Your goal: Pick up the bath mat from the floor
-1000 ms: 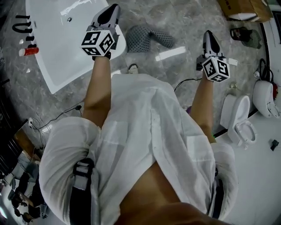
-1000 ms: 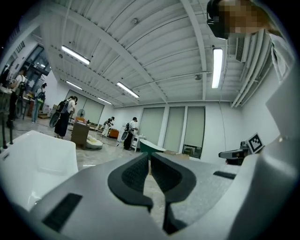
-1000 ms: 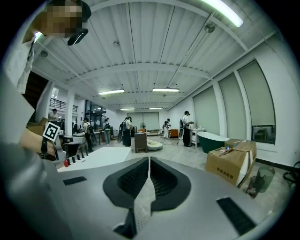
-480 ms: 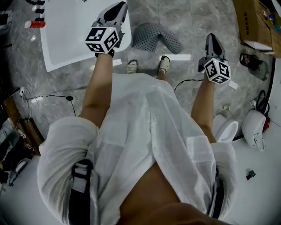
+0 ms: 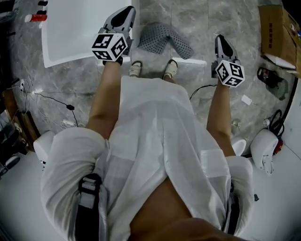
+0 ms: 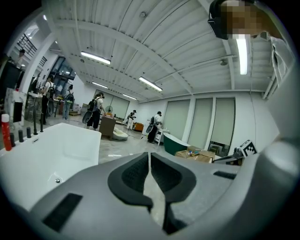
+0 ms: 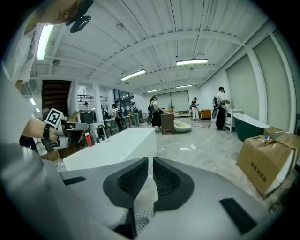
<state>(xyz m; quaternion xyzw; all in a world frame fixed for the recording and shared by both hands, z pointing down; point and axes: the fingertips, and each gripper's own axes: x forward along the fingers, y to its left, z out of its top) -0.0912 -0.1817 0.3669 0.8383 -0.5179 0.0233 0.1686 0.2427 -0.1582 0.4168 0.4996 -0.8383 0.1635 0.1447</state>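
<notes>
The bath mat [image 5: 164, 40] is grey and dotted. It lies crumpled on the marble floor just ahead of the person's sandalled feet [image 5: 136, 69]. My left gripper [image 5: 126, 12] is held out in the air over the corner of the white bathtub [image 5: 70, 33], left of the mat. The right gripper [image 5: 220, 38] hangs to the mat's right. Neither touches the mat. In the left gripper view the left gripper [image 6: 149, 157] has its pads together with nothing between them. The right gripper [image 7: 150, 164] is shut too, with only a pale dotted sliver showing in the slit.
A white strip [image 5: 190, 61] lies on the floor right of the feet. A cardboard box [image 5: 277, 28] stands at the far right, with white fixtures [image 5: 263, 150] nearer. Cables [image 5: 56, 101] trail on the left. A red bottle [image 5: 35, 18] stands on the tub's rim. People stand far off.
The head view has swung: the tub has turned and slid toward the upper left. Both feet have come into view just behind the mat. The mat has not moved, and both grippers stay shut.
</notes>
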